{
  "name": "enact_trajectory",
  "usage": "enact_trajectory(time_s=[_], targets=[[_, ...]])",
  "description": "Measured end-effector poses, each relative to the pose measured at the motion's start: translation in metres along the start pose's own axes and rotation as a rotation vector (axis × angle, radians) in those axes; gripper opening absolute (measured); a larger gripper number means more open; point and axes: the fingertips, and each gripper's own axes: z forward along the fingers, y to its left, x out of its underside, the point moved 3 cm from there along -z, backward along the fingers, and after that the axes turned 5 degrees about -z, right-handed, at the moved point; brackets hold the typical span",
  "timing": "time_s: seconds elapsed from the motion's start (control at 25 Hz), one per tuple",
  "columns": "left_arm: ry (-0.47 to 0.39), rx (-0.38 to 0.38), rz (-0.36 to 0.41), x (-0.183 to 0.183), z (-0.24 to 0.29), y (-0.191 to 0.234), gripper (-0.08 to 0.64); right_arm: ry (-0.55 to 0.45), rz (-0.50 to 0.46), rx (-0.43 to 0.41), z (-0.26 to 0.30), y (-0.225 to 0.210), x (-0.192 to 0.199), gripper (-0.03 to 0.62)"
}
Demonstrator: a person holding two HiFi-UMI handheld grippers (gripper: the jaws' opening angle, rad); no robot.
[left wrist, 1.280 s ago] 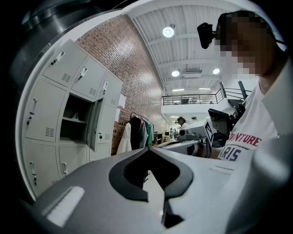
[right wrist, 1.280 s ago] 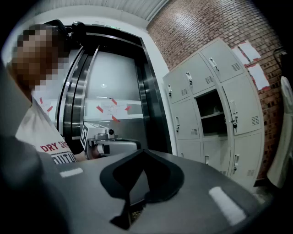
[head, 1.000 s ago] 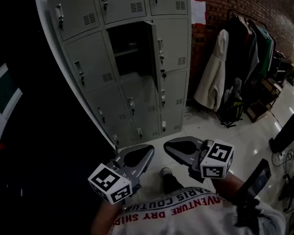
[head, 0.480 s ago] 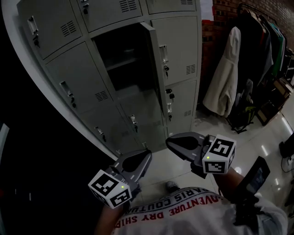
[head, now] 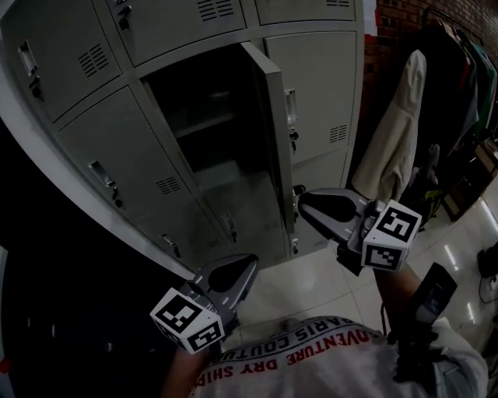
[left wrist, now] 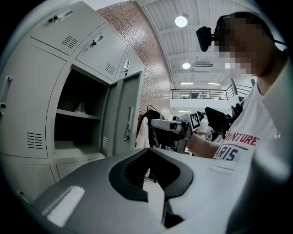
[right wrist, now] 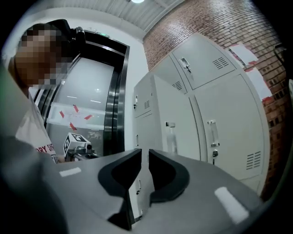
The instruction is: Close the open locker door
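Observation:
The grey locker bank point(head: 93, 140) has one compartment point(head: 206, 132) standing open, with a shelf inside. Its door point(head: 272, 132) swings out toward me, edge-on in the head view. My right gripper point(head: 305, 200) is raised just right of the door's front edge, near its lower end, jaws together and holding nothing; I cannot tell if it touches. My left gripper point(head: 250, 264) hangs lower, apart from the lockers, shut and empty. The left gripper view shows the open door point(left wrist: 126, 119), the left gripper point(left wrist: 149, 151) and the right gripper point(left wrist: 167, 128). In its own view the right gripper point(right wrist: 144, 153) faces the lockers point(right wrist: 219, 114).
A pale coat point(head: 397, 148) hangs on a clothes rack at the right, against a brick wall point(head: 381, 23). Light floor tiles point(head: 311, 280) lie below the lockers. The person's white printed shirt point(head: 311, 365) fills the bottom of the head view.
The view has moved closer to the lockers. My right gripper has risen and gone forward to the door's front edge. The left gripper has stayed low.

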Motion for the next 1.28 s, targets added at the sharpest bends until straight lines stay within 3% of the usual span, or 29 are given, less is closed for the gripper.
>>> enact_trajectory(time_s=[0.12,0.24,0.44,1.04,1.28], targets=[[0.008,-0.006,-0.007,-0.001,0.008,0.013,0.005,-0.019,-0.016,0.029,0.009,-0.026,-0.007,0.033],[0.013,-0.011,-0.012,-0.003,0.013,0.022,0.005,-0.024,-0.027,0.063,0.016,-0.049,-0.01,0.0],[0.014,-0.025,-0.016,-0.004,0.014,0.035,0.005,-0.004,-0.052,0.052,0.037,-0.063,-0.009,0.0],[-0.028,-0.113,-0.035,-0.011,-0.012,0.081,0.005,0.025,-0.073,-0.075,0.126,-0.037,0.003,0.0],[-0.049,-0.153,-0.044,-0.014,-0.023,0.103,0.005,0.075,-0.145,-0.105,0.178,-0.03,0.013,0.0]])
